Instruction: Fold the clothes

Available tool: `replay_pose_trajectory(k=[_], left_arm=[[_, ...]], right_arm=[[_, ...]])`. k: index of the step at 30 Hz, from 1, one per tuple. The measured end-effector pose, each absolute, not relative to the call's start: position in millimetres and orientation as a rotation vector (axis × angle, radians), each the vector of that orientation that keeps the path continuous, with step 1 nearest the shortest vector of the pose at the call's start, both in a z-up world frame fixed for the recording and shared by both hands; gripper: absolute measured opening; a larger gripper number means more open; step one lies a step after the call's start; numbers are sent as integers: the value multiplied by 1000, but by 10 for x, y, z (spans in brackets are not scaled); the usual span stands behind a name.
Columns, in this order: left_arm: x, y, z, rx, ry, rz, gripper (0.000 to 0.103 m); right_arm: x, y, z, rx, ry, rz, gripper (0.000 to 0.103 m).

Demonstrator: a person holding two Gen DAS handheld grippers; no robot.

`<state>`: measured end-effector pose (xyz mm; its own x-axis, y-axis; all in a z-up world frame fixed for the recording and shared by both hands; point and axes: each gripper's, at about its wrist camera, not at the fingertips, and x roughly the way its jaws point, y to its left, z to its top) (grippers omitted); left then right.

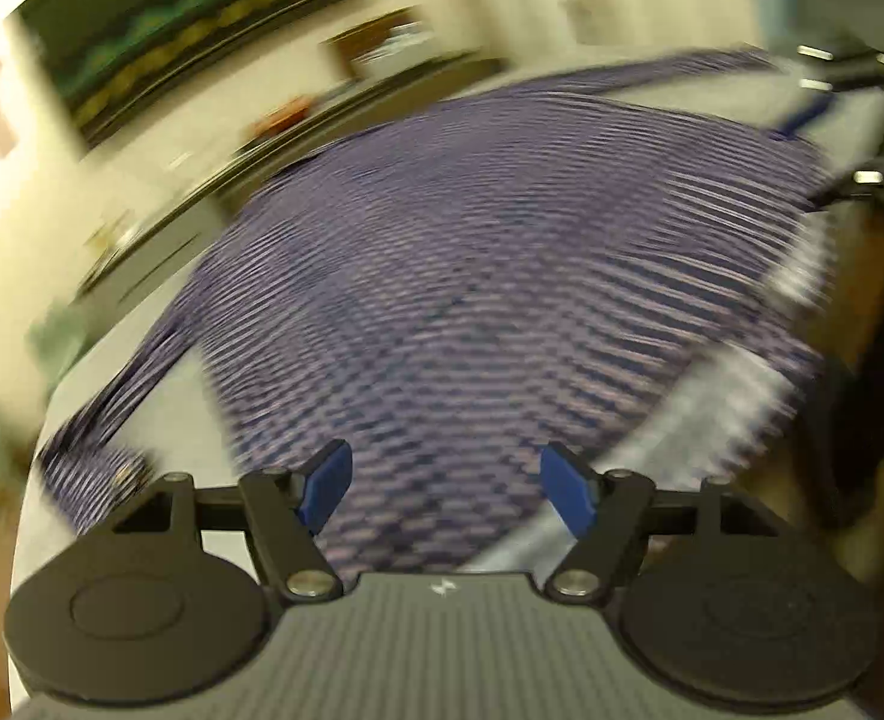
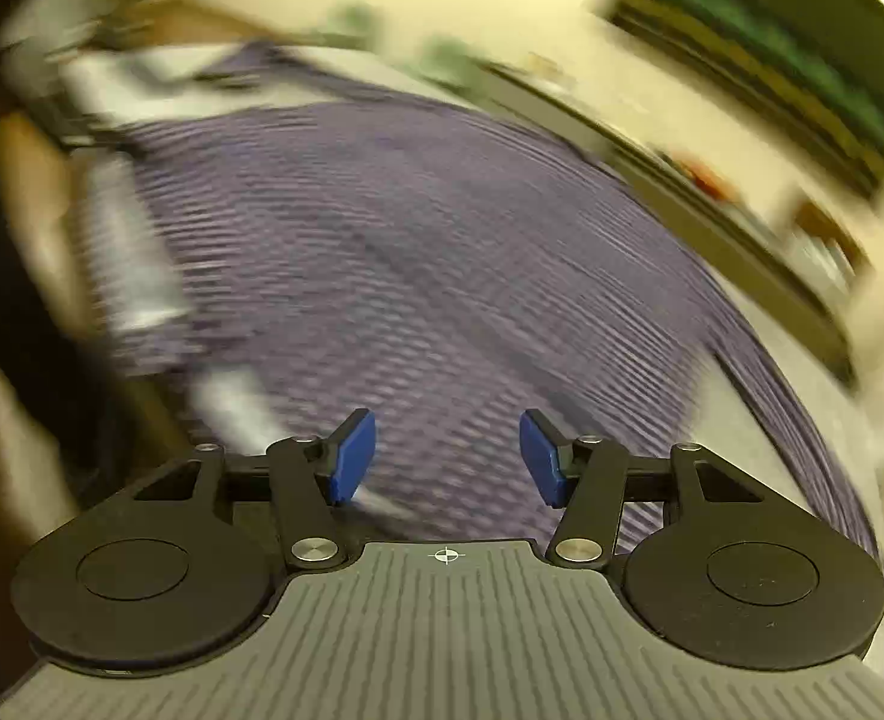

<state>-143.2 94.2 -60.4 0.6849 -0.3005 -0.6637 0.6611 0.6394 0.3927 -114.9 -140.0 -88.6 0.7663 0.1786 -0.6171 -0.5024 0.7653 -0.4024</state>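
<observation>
Both wrist views were heavily blurred by motion. A purple-and-white striped garment [image 1: 472, 252], apparently a shirt, lay spread over most of a pale tabletop [image 1: 160, 420], with what looked like a sleeve [image 1: 106, 408] trailing toward the near left edge in the left wrist view; the same garment [image 2: 442, 252] filled the middle of the right wrist view, its edge running along the tabletop [image 2: 814, 420] on the right. The left gripper [image 1: 445, 489] was released, its blue pads [image 1: 325, 489] standing apart with nothing between them, and it hung above the near part of the cloth; whether it touched the cloth could not be told. The right gripper [image 2: 448, 459] was likewise released and empty, its pads [image 2: 355, 459] set somewhat closer together, also over the near part of the cloth. In the left wrist view the other gripper appeared at the far right, near the garment's edge. The garment was judged light, soft and limp: it would sag and crease when lifted, and would slide easily on the smooth tabletop. A sound hold would be a pinch at a hem, shoulder seam or sleeve end, one gripper at each corner of an edge, so that the fold line stayed straight. Background details were too blurred to identify.
</observation>
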Motion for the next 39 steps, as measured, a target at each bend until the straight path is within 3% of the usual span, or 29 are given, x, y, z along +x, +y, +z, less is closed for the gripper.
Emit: replay_pose_trajectory(k=[6,10,12,19,21,22,27,35,39], left_arm=[[-1515,738,-755,741,570,-637,73],[-1492,669,-733,747,546,-654,71],[-1456,634,-739,734,542,-669,65],[-1397,483,-898,743,526,-726,63],[-1442,474,-896,749,515,-746,63],[-1442,451,-909,751,513,-749,63],[-1430,317,-1001,778,496,-764,63],[-1414,87,-1098,828,463,-790,65],[-1350,0,-1097,811,465,-786,66]], right_arm=[[-1103,-949,-1197,-779,581,464,47],[-1053,-892,-1226,-724,614,489,41],[-1013,-921,-1164,-645,638,509,23],[-1067,-942,-1131,-654,610,489,25],[-1174,-875,-1148,-679,588,515,42],[-1193,-832,-1167,-701,577,518,42],[-1172,-786,-1135,-691,594,527,26],[-1107,-888,-979,-629,603,480,22],[-1125,-800,-1035,-691,568,463,13]])
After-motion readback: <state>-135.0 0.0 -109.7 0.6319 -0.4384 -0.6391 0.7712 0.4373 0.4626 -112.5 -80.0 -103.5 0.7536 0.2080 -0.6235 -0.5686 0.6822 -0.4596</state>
